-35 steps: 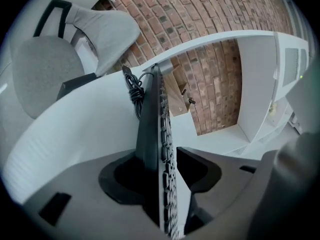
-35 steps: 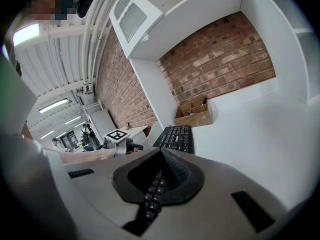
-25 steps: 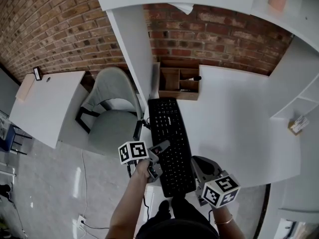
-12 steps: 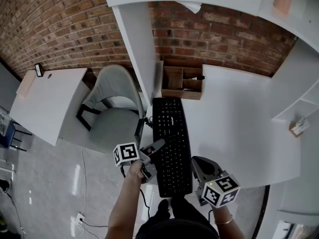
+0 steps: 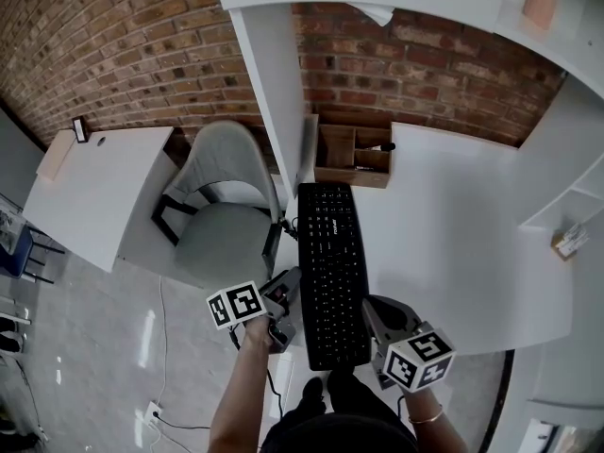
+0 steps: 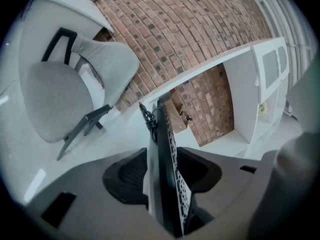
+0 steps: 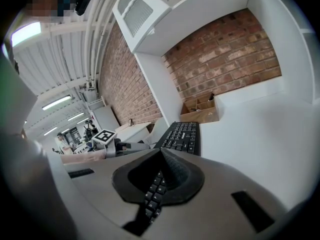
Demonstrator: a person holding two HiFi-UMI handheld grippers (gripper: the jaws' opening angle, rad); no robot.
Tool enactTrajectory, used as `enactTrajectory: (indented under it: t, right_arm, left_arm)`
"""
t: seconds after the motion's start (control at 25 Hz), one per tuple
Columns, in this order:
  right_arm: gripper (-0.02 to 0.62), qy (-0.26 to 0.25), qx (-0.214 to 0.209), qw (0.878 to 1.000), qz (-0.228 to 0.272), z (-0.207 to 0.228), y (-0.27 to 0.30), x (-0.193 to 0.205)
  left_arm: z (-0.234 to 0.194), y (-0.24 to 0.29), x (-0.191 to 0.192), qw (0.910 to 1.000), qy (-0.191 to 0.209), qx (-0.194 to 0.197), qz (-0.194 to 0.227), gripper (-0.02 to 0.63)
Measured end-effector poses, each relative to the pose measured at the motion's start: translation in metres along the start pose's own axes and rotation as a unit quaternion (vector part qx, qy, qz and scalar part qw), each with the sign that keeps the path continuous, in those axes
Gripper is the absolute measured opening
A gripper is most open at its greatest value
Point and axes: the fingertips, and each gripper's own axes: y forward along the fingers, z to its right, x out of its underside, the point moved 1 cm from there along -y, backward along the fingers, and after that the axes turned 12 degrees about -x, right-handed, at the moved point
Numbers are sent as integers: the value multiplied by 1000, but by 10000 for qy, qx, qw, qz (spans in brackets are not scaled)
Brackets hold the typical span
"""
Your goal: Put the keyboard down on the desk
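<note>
Keyboard (image 5: 332, 272) lies along the white desk's (image 5: 453, 243) left edge, brick wall (image 5: 142, 55) behind. Left claw (image 5: 286, 291) is spread around its edge, just been closing a bit. Right claw (image 5: 370, 308) is pressed together.

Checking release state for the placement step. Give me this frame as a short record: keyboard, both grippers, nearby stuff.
keyboard: black, lying lengthwise on the white desk, near its left edge
left gripper: at keyboard's left side; jaws apart, just been closing slightly; keyboard edge between them, pads not pressing
right gripper: at near right corner, shut on keyboard
behind keyboard: wooden organiser
left of desk: grey chair
</note>
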Motion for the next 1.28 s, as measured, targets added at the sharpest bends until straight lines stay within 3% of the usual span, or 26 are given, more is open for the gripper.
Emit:
enactTrajectory:
  t: [0.12,0.28,0.6,0.88,1.28]
  right_arm:
    - [5,-64,-14,10000,-1,-6,2,0]
    - [5,-152,-24,9999,0,-16,4,2]
    - [5,-379,96,9991,159,-39,-5,4]
    - [5,-659,295,9969,316,-60,-21,7]
    - [5,-963,559,9916,653,-99,-48,14]
  left_arm:
    - [1,-15,-2,9991,397,-97,132,178]
    - [10,-39,-7,9933,1027,-278,457,109]
    - [38,-77,0,9708,2266,-344,703,44]
    - [60,-108,21,9511,2972,-226,815,9]
    - [82,-159,50,9214,3747,-160,1022,9]
